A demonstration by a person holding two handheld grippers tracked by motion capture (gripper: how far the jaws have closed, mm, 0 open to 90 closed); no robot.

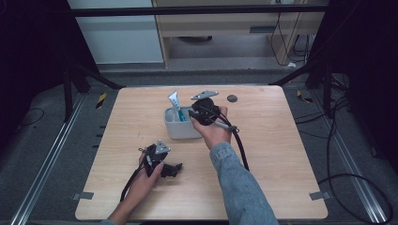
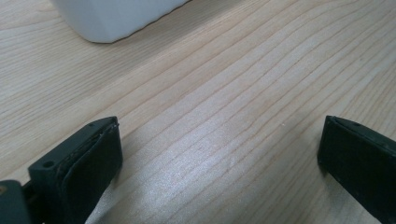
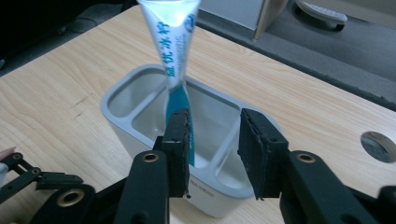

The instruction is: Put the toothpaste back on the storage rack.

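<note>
A white and blue toothpaste tube [image 1: 174, 104] stands tilted in the left compartment of a grey two-part holder [image 1: 180, 130] at the middle of the wooden table. My right gripper [image 1: 195, 114] hovers over the holder's right end. In the right gripper view its jaws [image 3: 214, 116] stand apart with nothing between the pads; the tube [image 3: 170, 42] rises just behind the left jaw, inside the holder [image 3: 116, 122]. My left gripper [image 1: 174, 169] rests low near the front left of the table. Its jaws [image 2: 219, 126] are wide open over bare wood, with the holder's corner [image 2: 107, 18] farther off.
A round grey grommet [image 1: 232, 98] sits in the tabletop behind and right of the holder, also seen as a disc [image 3: 378, 145] in the right gripper view. A black cable [image 1: 241, 150] trails from the right gripper across the table. Dark frame legs stand beyond the far edge.
</note>
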